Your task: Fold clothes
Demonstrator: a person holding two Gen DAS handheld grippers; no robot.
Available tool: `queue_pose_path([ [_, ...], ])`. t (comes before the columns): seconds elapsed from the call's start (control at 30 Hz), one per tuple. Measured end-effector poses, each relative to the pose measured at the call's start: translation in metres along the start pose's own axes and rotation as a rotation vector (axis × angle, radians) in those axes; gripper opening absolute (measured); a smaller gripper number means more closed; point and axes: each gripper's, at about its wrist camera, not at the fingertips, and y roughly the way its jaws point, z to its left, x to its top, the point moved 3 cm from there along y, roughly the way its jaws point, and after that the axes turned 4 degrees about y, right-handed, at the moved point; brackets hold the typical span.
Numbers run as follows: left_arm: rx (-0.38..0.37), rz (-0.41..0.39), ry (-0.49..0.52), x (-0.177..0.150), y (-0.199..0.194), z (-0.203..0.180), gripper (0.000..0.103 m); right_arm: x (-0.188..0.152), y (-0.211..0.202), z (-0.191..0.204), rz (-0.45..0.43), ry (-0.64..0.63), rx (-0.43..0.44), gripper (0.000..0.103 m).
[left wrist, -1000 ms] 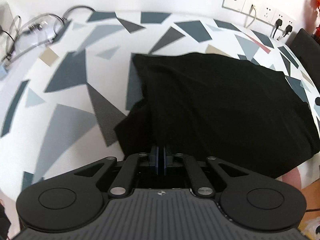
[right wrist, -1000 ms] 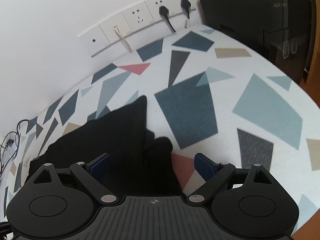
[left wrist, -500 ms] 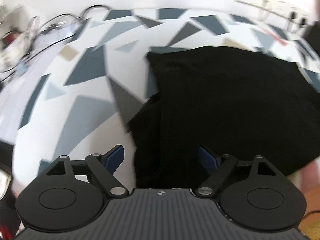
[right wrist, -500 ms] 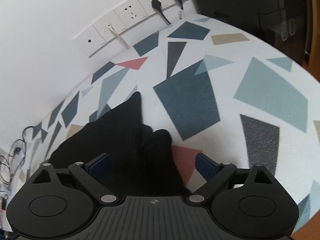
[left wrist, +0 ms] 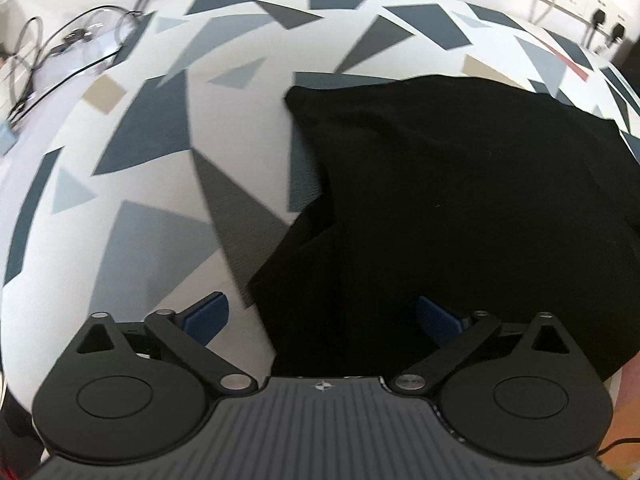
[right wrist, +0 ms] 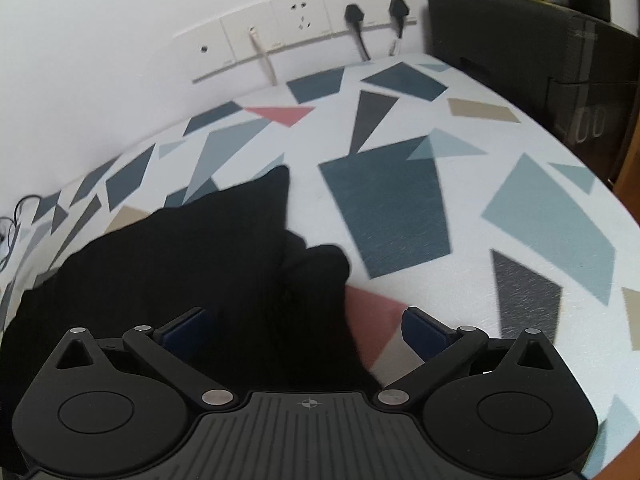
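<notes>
While both grippers hang tilted down over the surface (left wrist: 152, 208), neither has hold of anything.

Left gripper (left wrist: 322, 320): bottom centre of left wrist view, jaws opening, now spread wide. Blue pads show at lower left and lower right of centre. Black garment (left wrist: 440, 200) fills the centre-right of that frame, and its near edge lies in the gap between the fingers w/o either pad pressing on it. Left pad is over bare patterned cloth, right pad over the black fabric. Garment looks folded over: a straight-ish upper edge w/ a corner at upper centre, and a flap sticking out toward lower centre.

Right gripper (right wrist: 304, 330): bottom centre of right wrist view, jaws opening too, wide apart. Same garment sits at left & lower centre of this frame, w/ a pointed corner toward the middle and a rounded lump of fabric just right of it. Fabric runs between the fingers, not clamped. Right pad is over a pink triangle of the print.

Surface cover is white w/ blue, grey, tan & pink shards. Wall sockets (right wrist: 304, 28) at top centre of right view, two black plugs in. Dark cabinet (right wrist: 560, 60) upper right. Tangle of cables (left wrist: 72, 40) at upper left of left view.
</notes>
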Motion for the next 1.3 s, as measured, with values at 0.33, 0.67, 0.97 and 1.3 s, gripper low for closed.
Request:
queue_pose_path([
  [0.33, -0.038, -0.003, 0.014, 0.02, 0.013, -0.004, 0.103, -0.002, 0.02, 0.021, 0.053, -0.075, -0.01, 0.102],
  [0.67, -0.037, -0.153, 0.014, 0.002, 0.008, -0.006, 0.103, -0.006, 0.031, 0.035, 0.034, -0.193, -0.1, 0.102],
  [0.97, -0.034, -0.158, 0.011, 0.013, 0.012, -0.013, 0.103, -0.002, 0.033, 0.033, 0.045, -0.22, -0.091, 0.102],
  [1.3, -0.053, -0.133, 0.037, 0.031, 0.021, -0.023, 0.102, 0.003, 0.045, 0.051, 0.042, -0.308, -0.036, 0.102],
])
